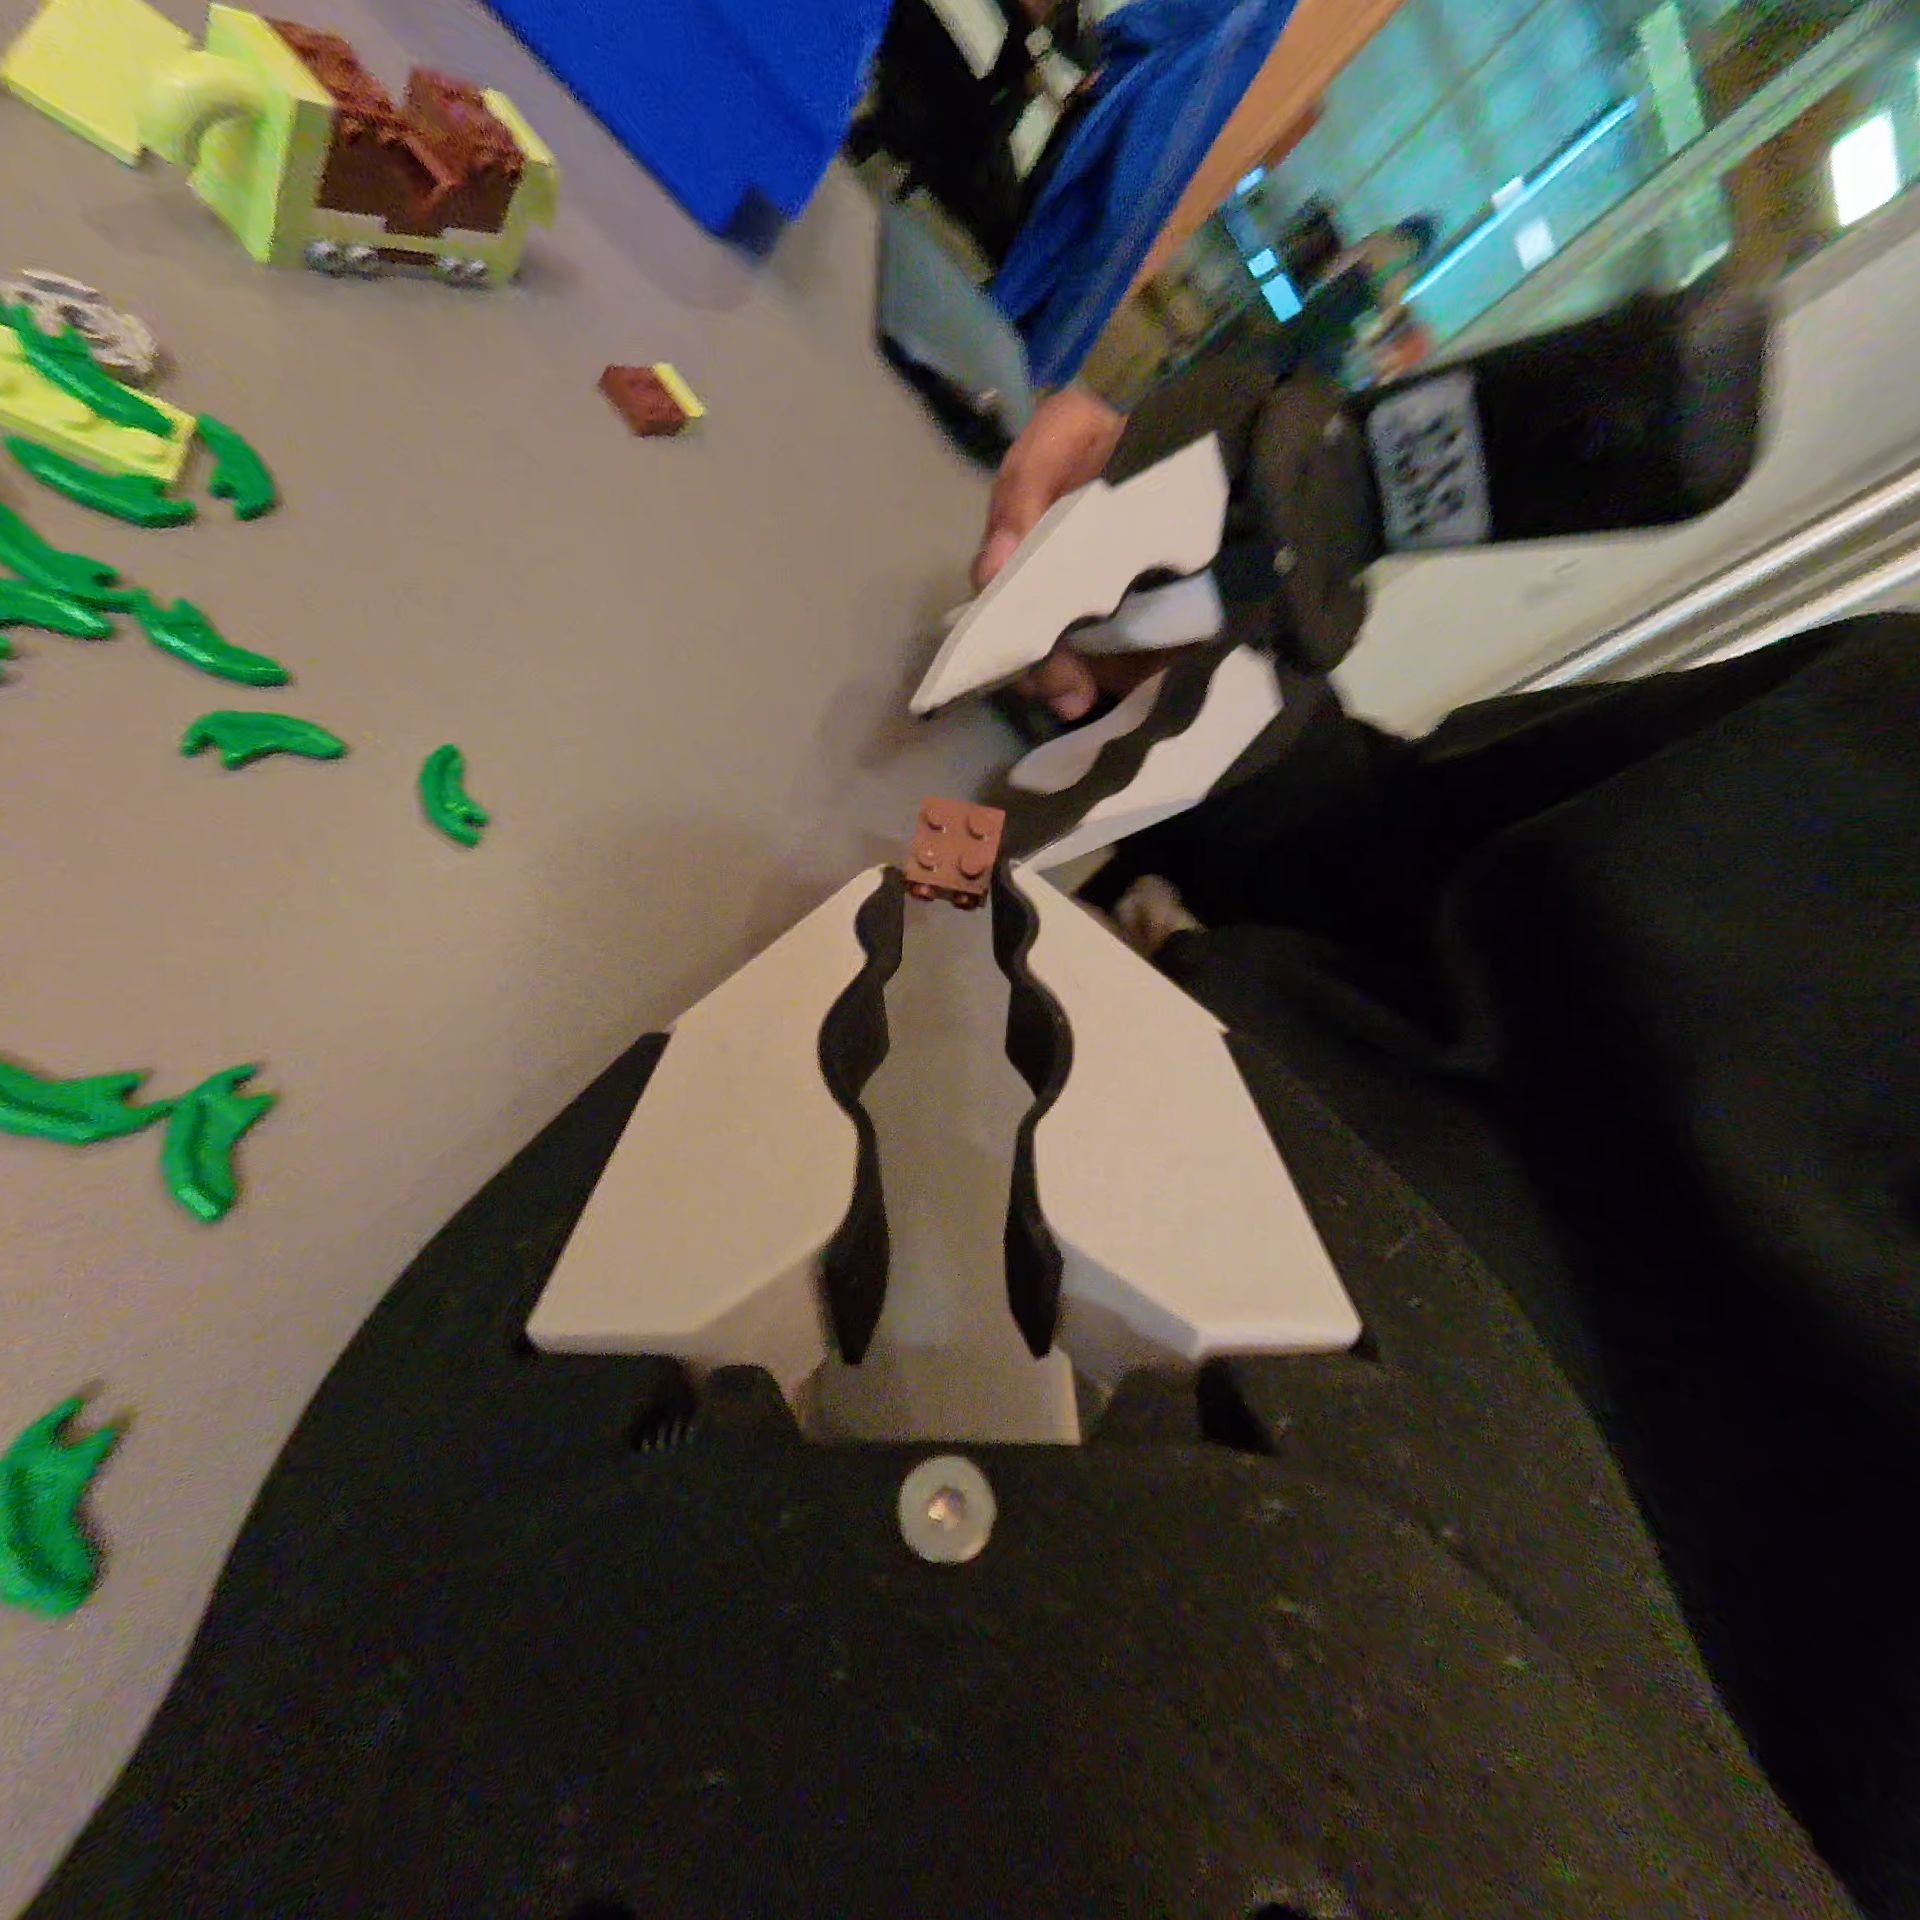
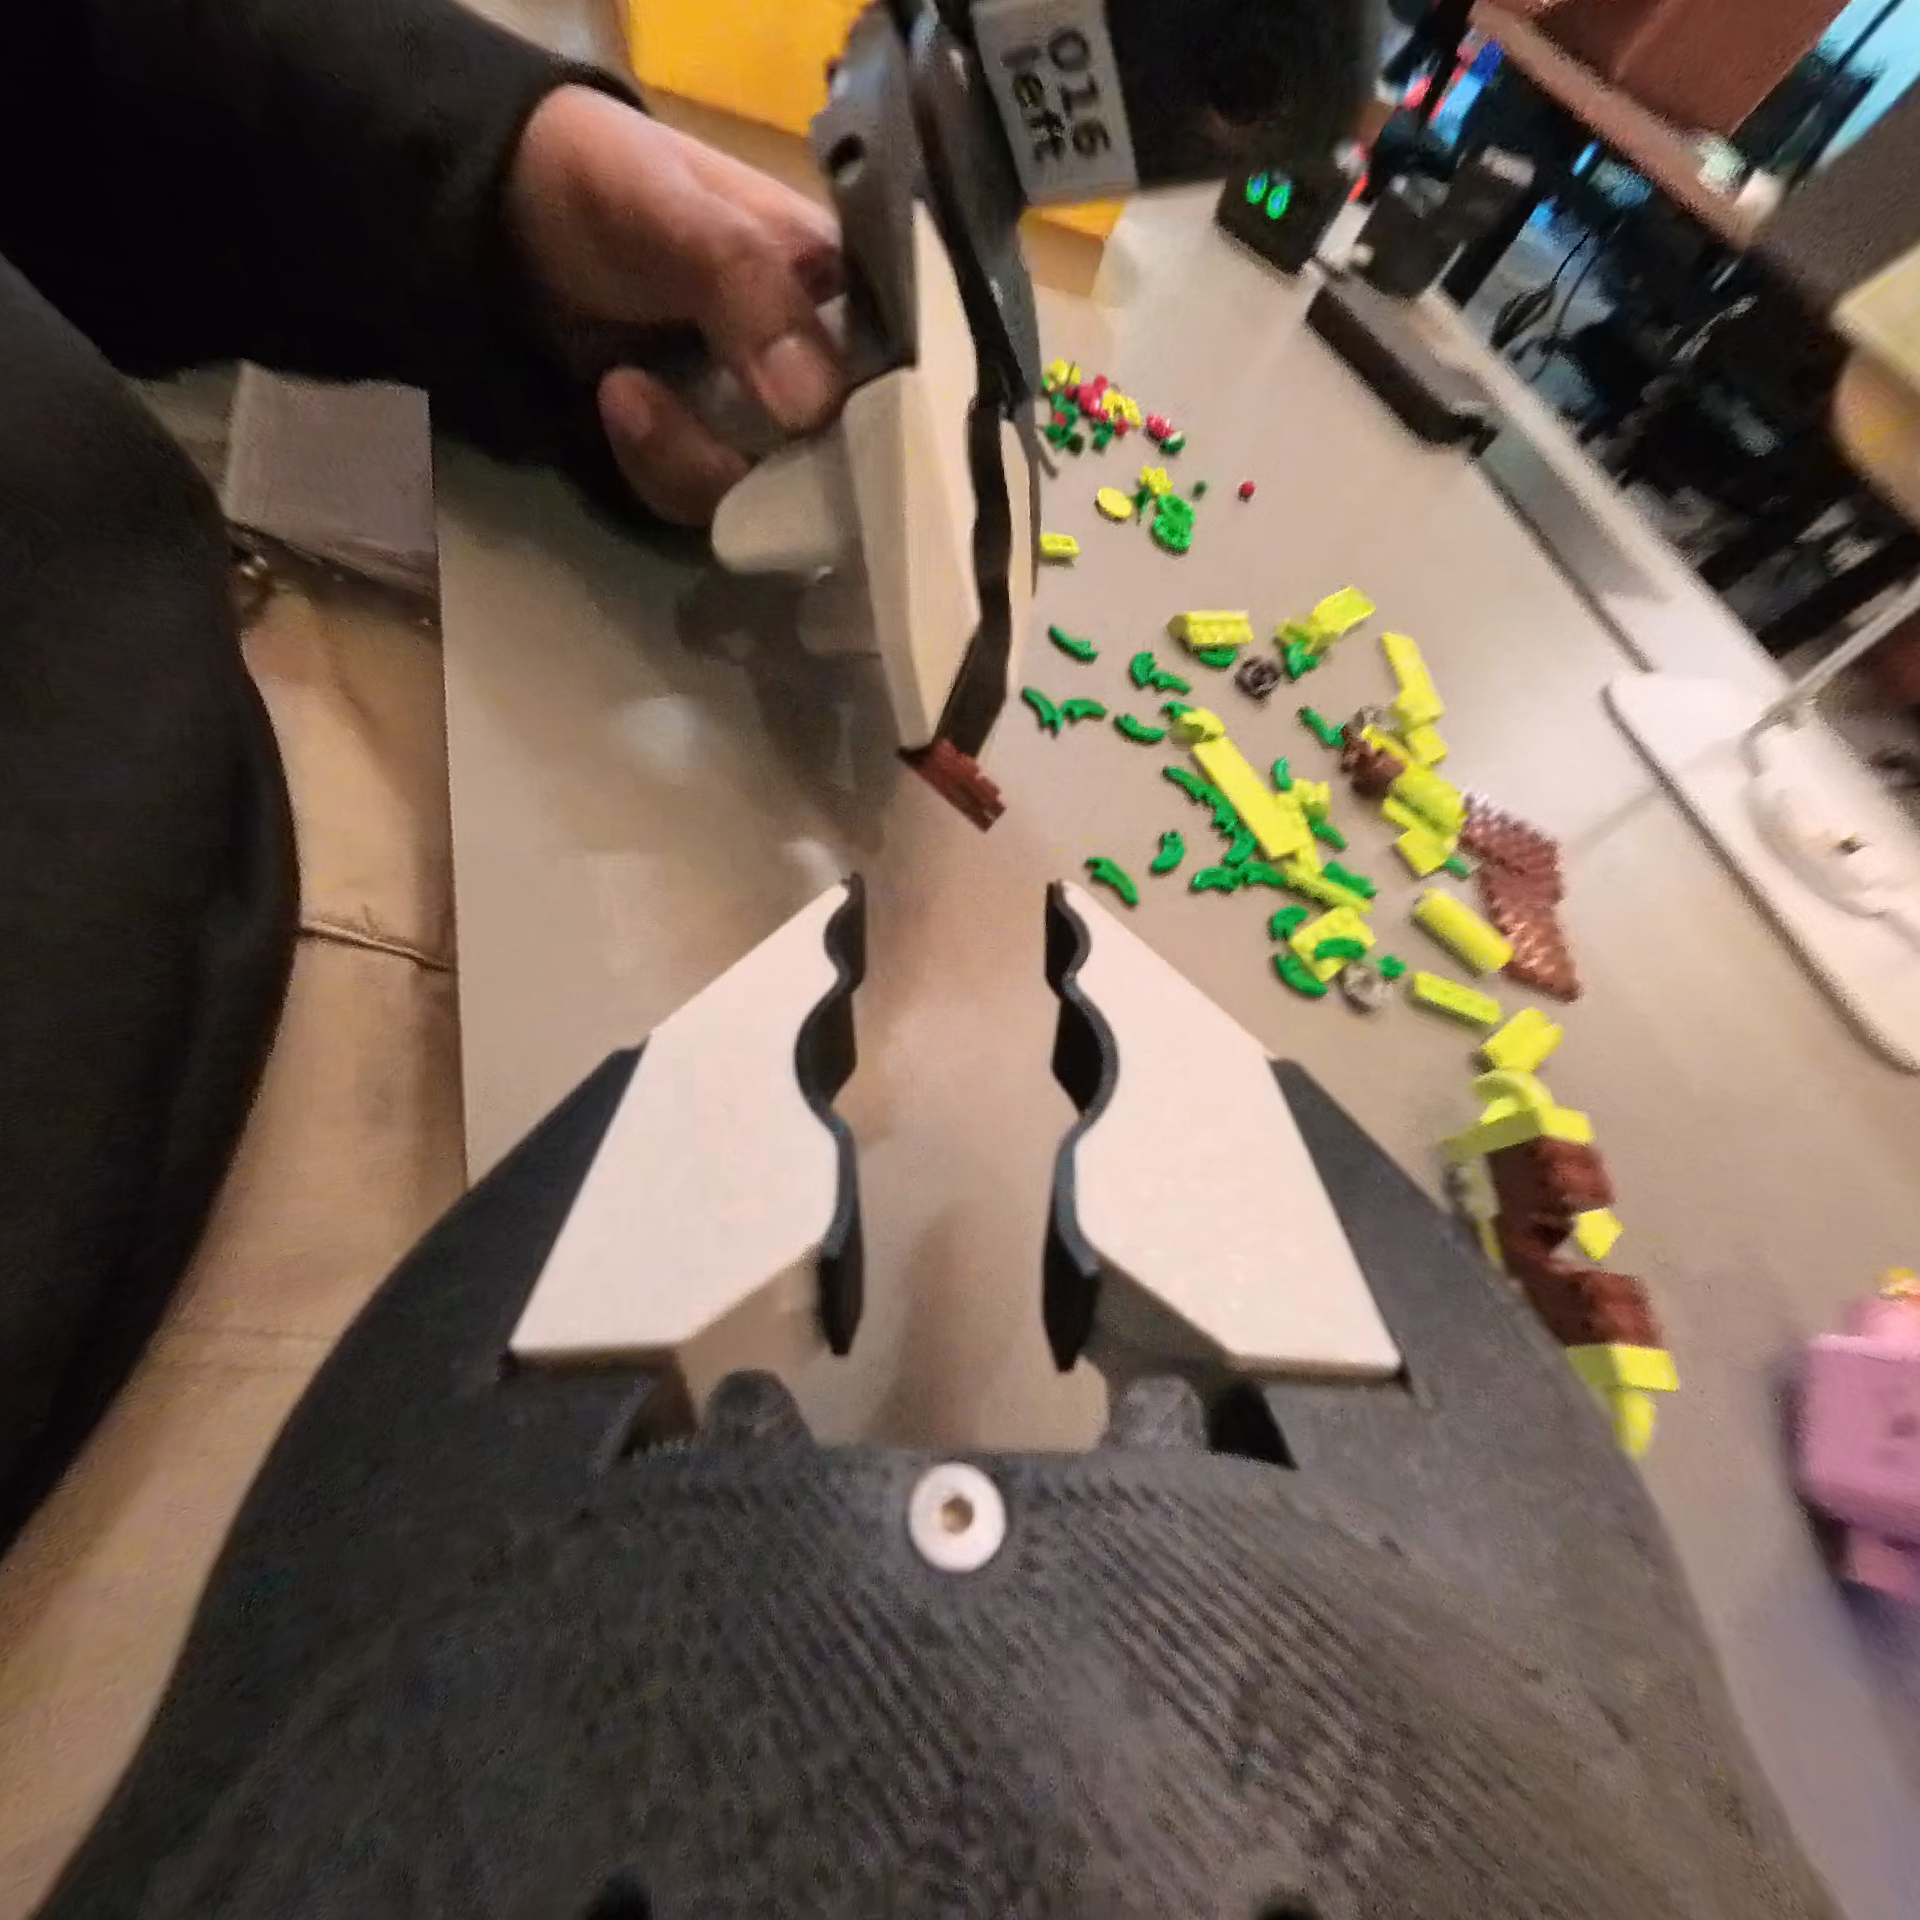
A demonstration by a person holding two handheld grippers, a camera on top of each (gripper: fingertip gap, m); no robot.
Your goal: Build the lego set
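Observation:
My left gripper [image 1: 951,883] is shut on a small brown 2x2 brick [image 1: 956,850], pinched at its fingertips above the grey table [image 1: 582,665]. The same brown brick [image 2: 961,784] shows in the right wrist view, hanging from the left gripper's tips [image 2: 951,743]. My right gripper [image 2: 954,899] is open and empty, just below and in front of that brick. It shows open in the left wrist view [image 1: 997,748], right behind the brick. A lime and brown partial build [image 1: 384,166] lies at the table's far left.
Green leaf pieces [image 1: 260,736] and lime plates [image 2: 1247,800] lie scattered on the table, with brown pieces [image 2: 1522,894], a brown-and-yellow piece [image 1: 649,397] and a lime-brown assembly [image 2: 1558,1236]. A pink object [image 2: 1860,1455] sits at right. The table edge runs along the left of the right wrist view. The tips of both grippers are at nearly the same place. From either gripper's tips it is about 15 centimeters to the brown-and-yellow piece [image 1: 649,397].

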